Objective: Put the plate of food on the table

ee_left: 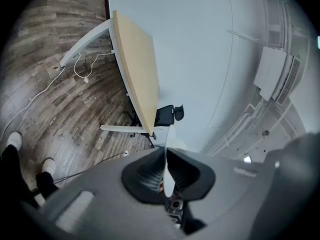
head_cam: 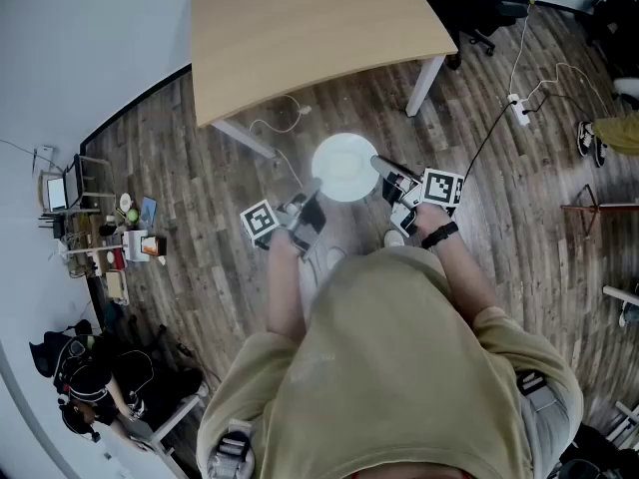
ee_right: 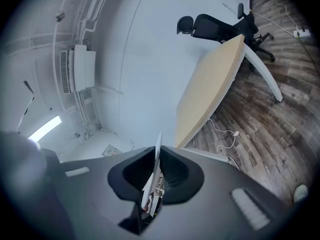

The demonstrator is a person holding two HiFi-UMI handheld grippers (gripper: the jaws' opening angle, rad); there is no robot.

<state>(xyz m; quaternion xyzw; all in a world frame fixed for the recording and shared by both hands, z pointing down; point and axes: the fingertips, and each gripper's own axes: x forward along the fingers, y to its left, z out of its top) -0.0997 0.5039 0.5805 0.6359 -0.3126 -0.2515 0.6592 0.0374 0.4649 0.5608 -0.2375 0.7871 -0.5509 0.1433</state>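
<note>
— Between us and the table (head_cam: pixel 310 28), head view: we find the plate (head_cam: pixel 344 168) carried level above the plank floor (head_cam: pixel 200 158), short of the table's near edge. The left gripper (head_cam: pixel 312 196) is clamped on its left rim, the right gripper (head_cam: pixel 385 175) on its right rim. Any food on it we cannot make out.
— Handling?
— We judge it stiff, smooth and breakable; light, yet a load would slide if it tips. Opposite rim grips, as now, are the sound hold; both should be held level.
— Left gripper view?
— We see the jaws closed tight on the rim, which shows edge-on between them. Beyond, on the far side, the pale wooden tabletop on white legs, and an office chair (ee_left: pixel 167 115) behind it.
— Right gripper view?
— Same finding: jaws pinched on the thin rim. The tabletop stands ahead, a white cable (ee_right: pixel 227 134) trailing on the floor beneath.
— Room?
— We note a power strip (head_cam: pixel 519 108) on the floor to the right; a footing hazard, in our judgement. The tabletop offers ample flat landing.
</note>
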